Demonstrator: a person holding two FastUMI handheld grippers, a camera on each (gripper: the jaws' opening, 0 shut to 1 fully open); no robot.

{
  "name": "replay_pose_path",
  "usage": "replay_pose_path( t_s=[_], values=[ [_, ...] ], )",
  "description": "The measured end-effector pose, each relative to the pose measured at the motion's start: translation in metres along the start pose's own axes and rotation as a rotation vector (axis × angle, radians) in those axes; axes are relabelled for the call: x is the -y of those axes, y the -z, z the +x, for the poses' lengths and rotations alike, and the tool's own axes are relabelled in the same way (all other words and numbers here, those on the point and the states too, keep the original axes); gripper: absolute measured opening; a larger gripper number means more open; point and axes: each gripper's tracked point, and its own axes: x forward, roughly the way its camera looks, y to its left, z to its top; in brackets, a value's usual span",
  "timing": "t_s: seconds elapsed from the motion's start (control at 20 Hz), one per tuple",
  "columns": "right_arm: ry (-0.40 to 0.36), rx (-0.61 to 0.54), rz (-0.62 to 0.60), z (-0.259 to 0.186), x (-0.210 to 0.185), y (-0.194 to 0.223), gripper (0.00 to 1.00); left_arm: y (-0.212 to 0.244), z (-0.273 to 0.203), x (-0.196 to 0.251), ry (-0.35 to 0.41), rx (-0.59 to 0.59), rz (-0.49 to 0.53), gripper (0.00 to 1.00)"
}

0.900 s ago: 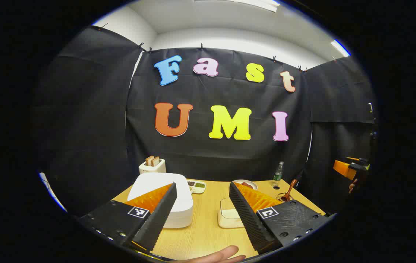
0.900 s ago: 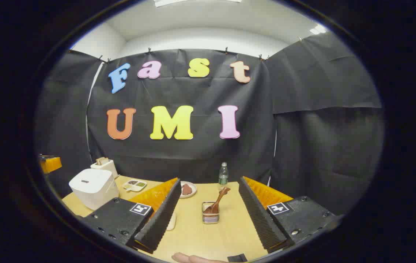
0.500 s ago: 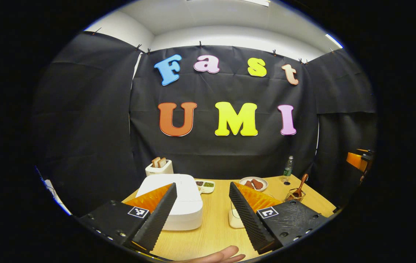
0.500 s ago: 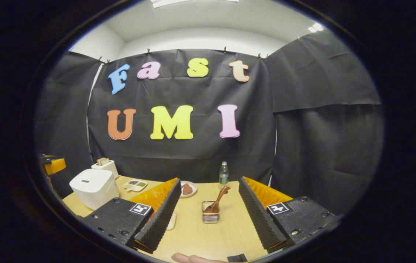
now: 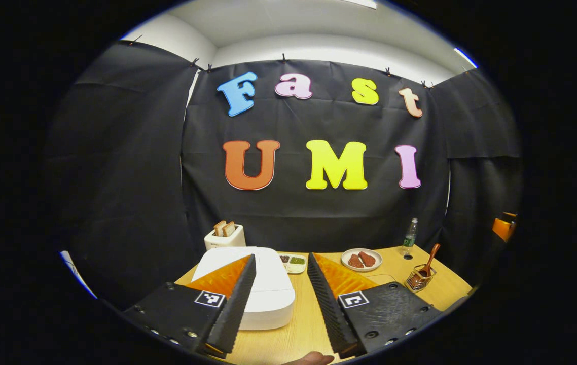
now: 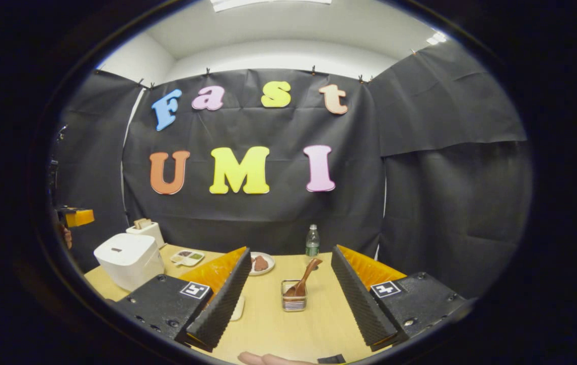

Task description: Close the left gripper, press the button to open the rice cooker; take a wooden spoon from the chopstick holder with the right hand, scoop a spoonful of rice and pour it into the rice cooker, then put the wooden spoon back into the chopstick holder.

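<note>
The white rice cooker (image 5: 268, 284) stands on the wooden table (image 5: 303, 329) with its lid down, just ahead of my left gripper (image 5: 281, 257). That gripper's fingers stand partly drawn together, with a gap and nothing between them. The wire chopstick holder (image 6: 293, 298) with the wooden spoon (image 6: 304, 278) leaning in it sits ahead of my right gripper (image 6: 291, 250), which is wide open and empty. In the left gripper view the holder (image 5: 419, 279) is at the far right. A pale rice box (image 6: 238, 307) peeks out behind a finger. The cooker (image 6: 129, 258) is at the left.
At the back of the table stand a toaster (image 5: 225, 236) with bread, a small sauce dish (image 5: 293, 261), a plate of meat (image 5: 362, 259) and a water bottle (image 5: 409, 236). Black cloth walls close the booth. A hand (image 6: 263, 359) shows at the bottom edge.
My left gripper's fingers have come closer together, and its view has swung so the rice cooker sits nearer the middle. The right gripper has hardly moved.
</note>
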Motion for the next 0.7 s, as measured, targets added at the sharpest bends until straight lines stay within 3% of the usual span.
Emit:
replay_pose_path(
  t_s=[0.05, 0.1, 0.2, 0.25, 0.35, 0.7],
  values=[
    [0.002, -0.004, -0.001, 0.002, 0.000, 0.004, 1.00, 0.001, 0.005, -0.006, -0.013, -0.001, 0.008, 0.42],
    [0.001, -0.007, 0.001, 0.003, 0.001, 0.005, 1.00, 0.002, 0.009, -0.012, -0.033, -0.004, 0.022, 0.47],
    [-0.010, 0.000, 0.008, 0.004, 0.000, 0.005, 1.00, 0.004, 0.019, -0.028, -0.082, -0.001, 0.054, 0.36],
    [-0.007, 0.008, 0.011, 0.005, 0.003, 0.006, 1.00, 0.007, 0.023, -0.032, -0.092, -0.007, 0.055, 0.17],
    [-0.012, 0.021, 0.018, 0.007, 0.005, 0.007, 1.00, 0.016, 0.034, -0.043, -0.124, -0.040, 0.044, 0.02],
    [-0.027, 0.039, 0.029, 0.025, 0.011, 0.019, 0.98, 0.071, 0.081, -0.065, -0.166, -0.187, 0.053, 0.00]
  ],
)
